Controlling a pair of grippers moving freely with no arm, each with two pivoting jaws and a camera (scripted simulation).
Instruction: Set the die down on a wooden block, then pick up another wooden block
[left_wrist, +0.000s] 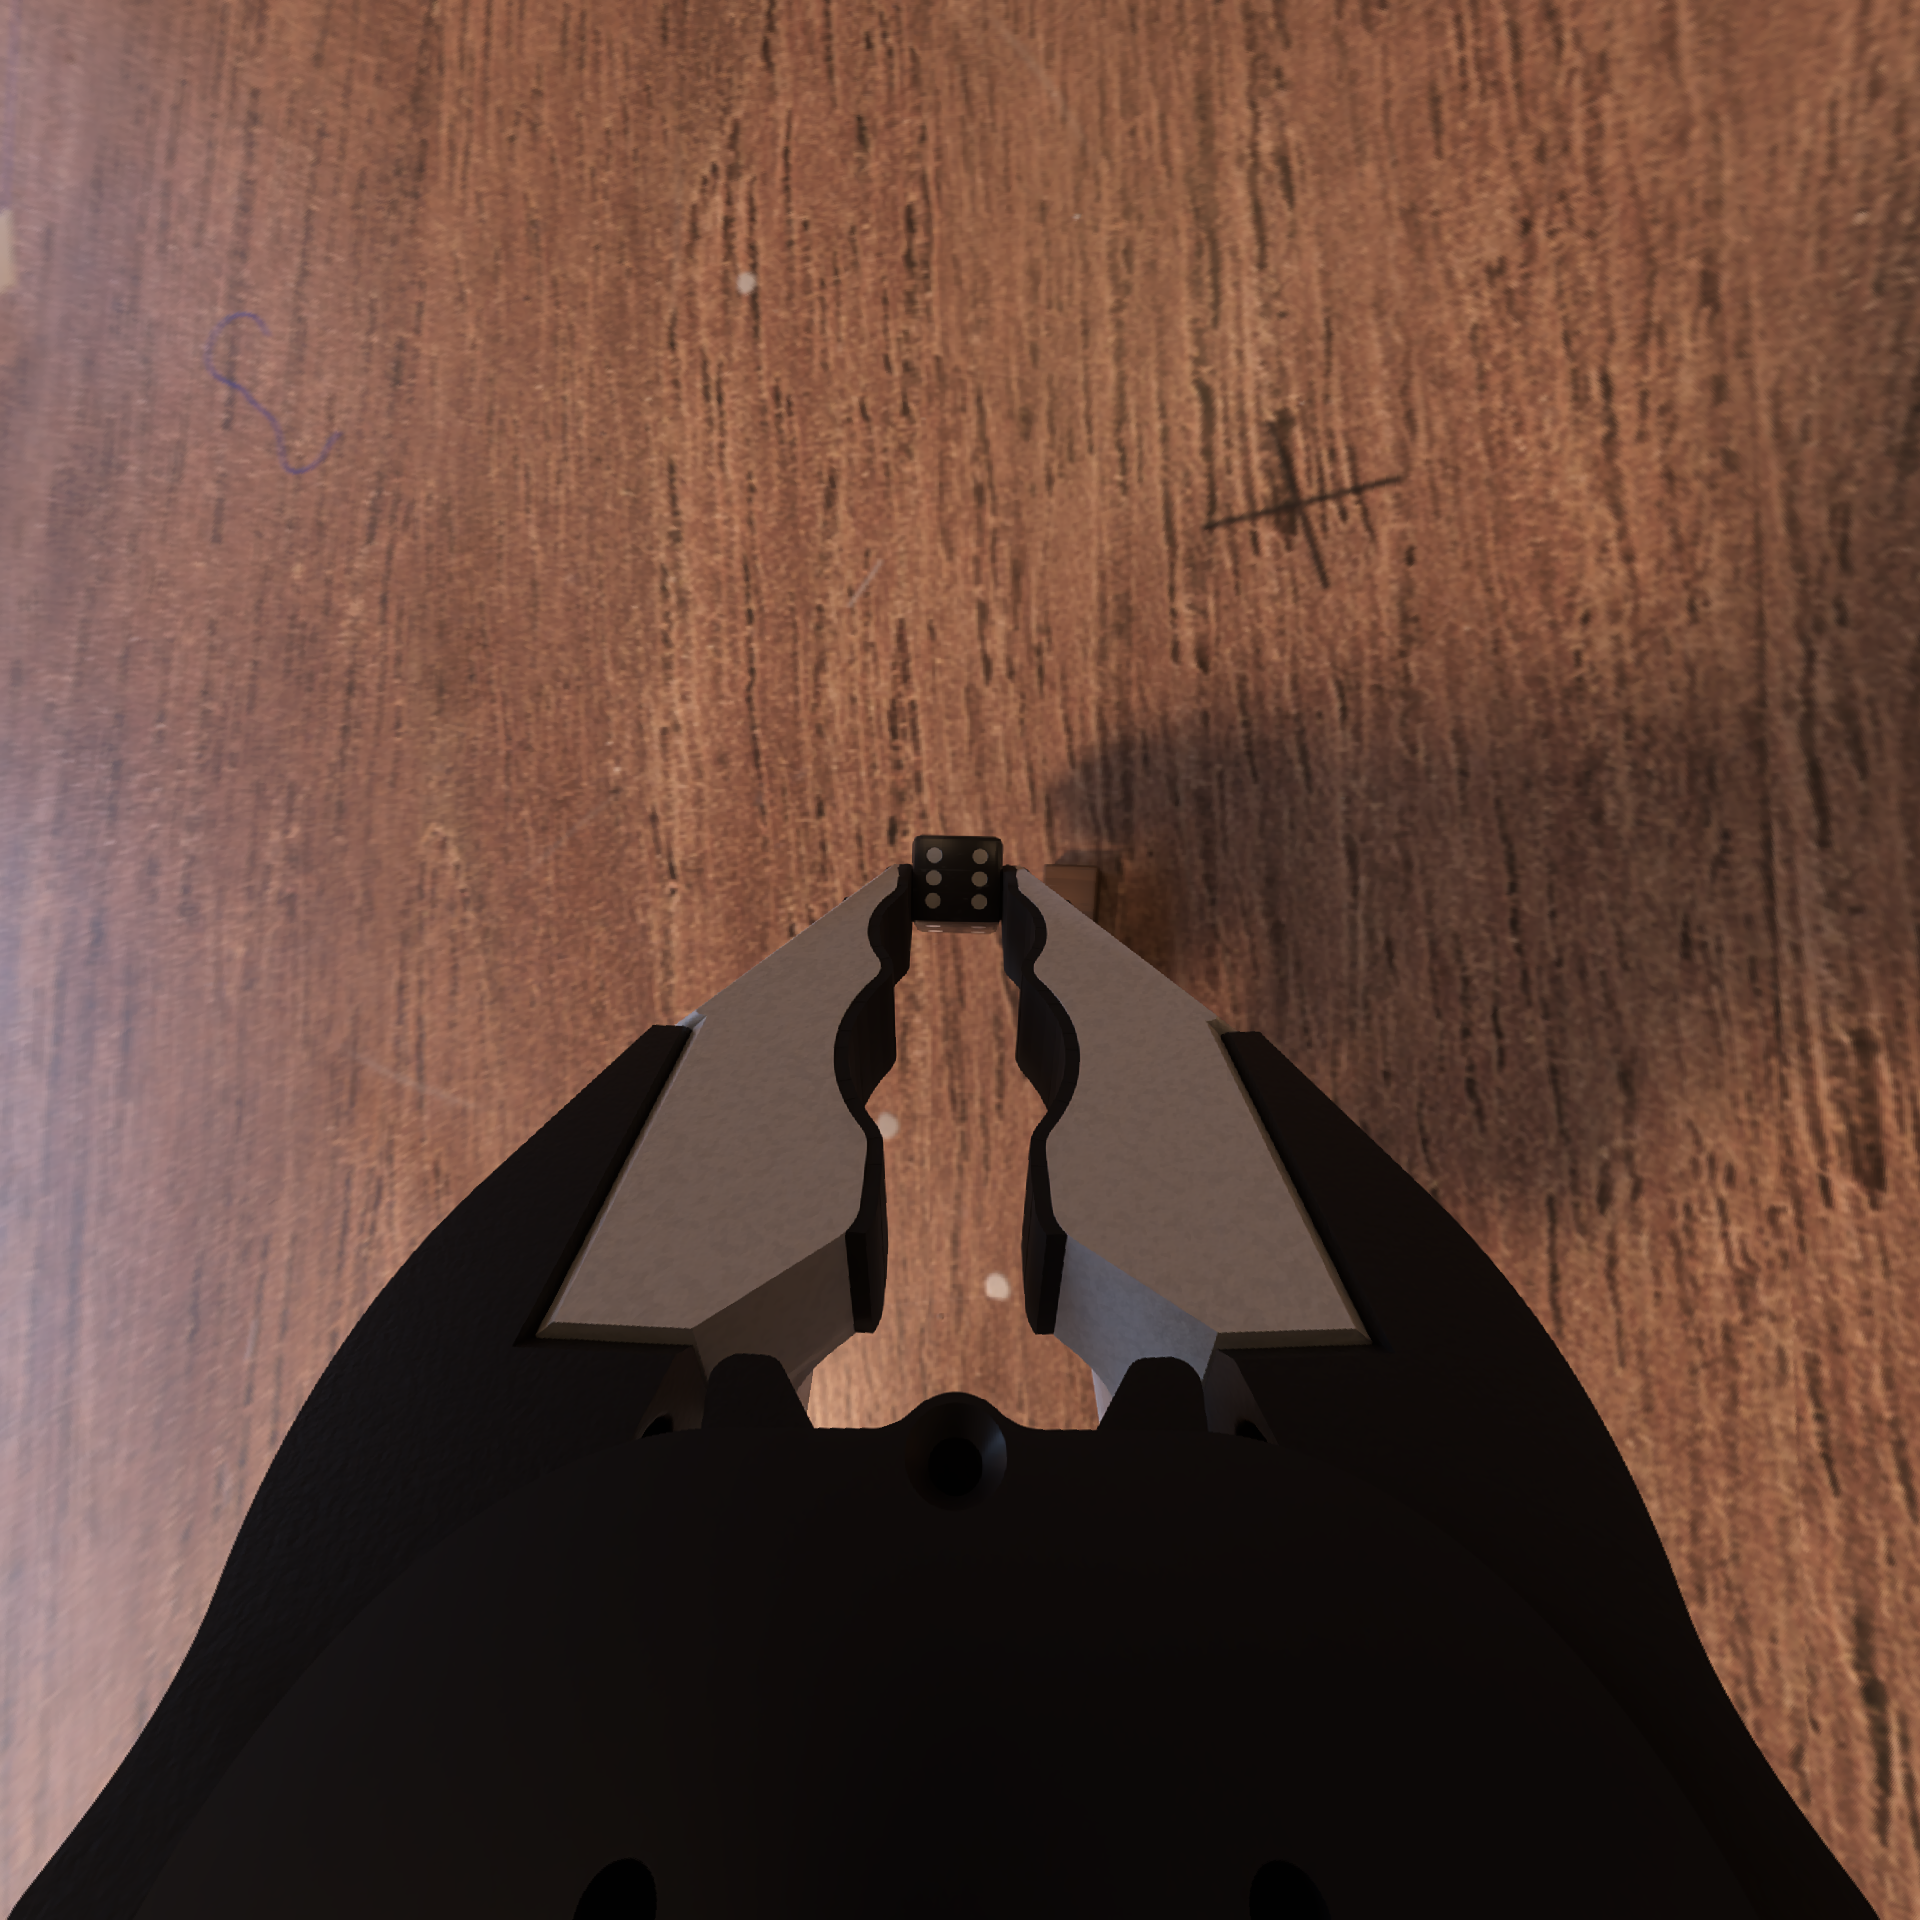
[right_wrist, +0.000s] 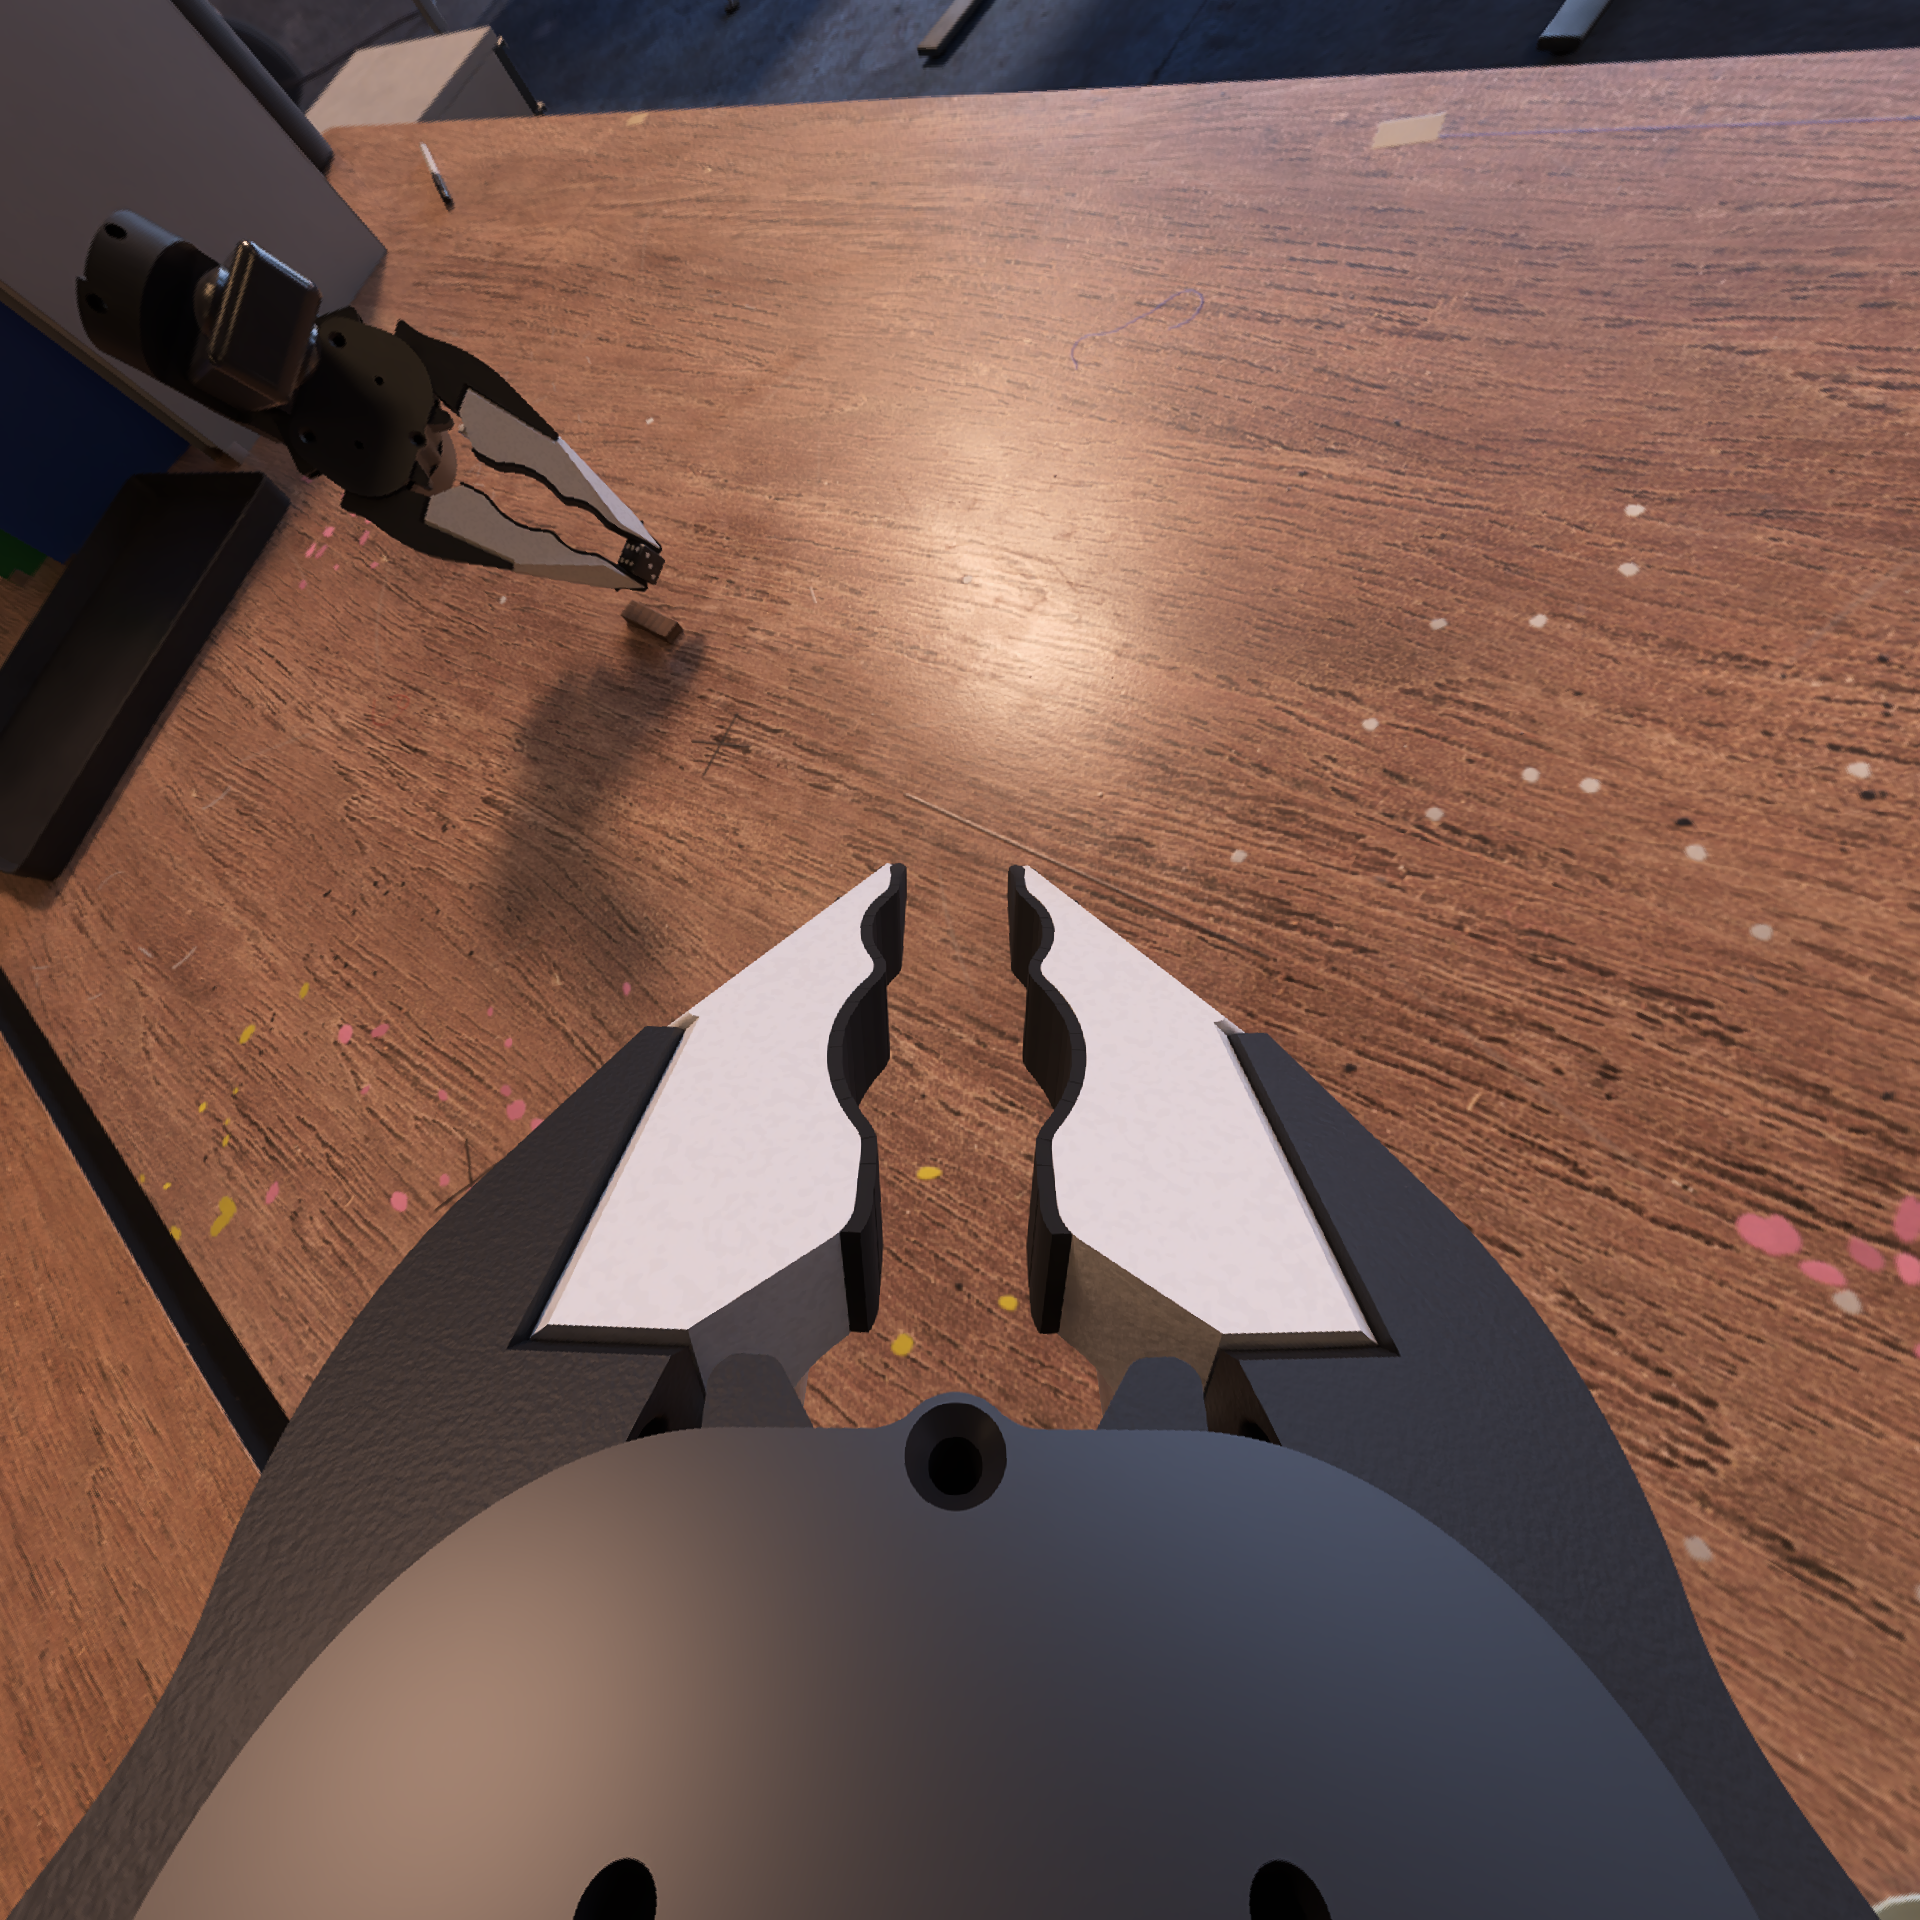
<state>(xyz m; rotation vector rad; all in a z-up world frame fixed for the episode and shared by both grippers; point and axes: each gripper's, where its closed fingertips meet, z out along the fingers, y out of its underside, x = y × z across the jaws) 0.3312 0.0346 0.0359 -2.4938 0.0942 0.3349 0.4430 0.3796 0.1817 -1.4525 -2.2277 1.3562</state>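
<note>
Left tool (left_wrist: 957, 883) grips die (left_wrist: 957, 879) above wooden block (right_wrist: 652, 620); right tool (right_wrist: 957, 883) agape

Place: workshop or lab.
Bench (right_wrist: 1143, 520): worn wood, paint specks, pen scribbles.
Upper left: marker (right_wrist: 436, 175), grey panel (right_wrist: 156, 125), black box (right_wrist: 125, 644).
Top edge: dark floor (right_wrist: 1195, 42).

A small wooden block (right_wrist: 652, 621) was seen on the brown counter (right_wrist: 1247, 520), a pen (right_wrist: 436, 175) lying well beyond the block.

Die (right_wrist: 642, 562) above block (right_wrist: 651, 621)
</note>
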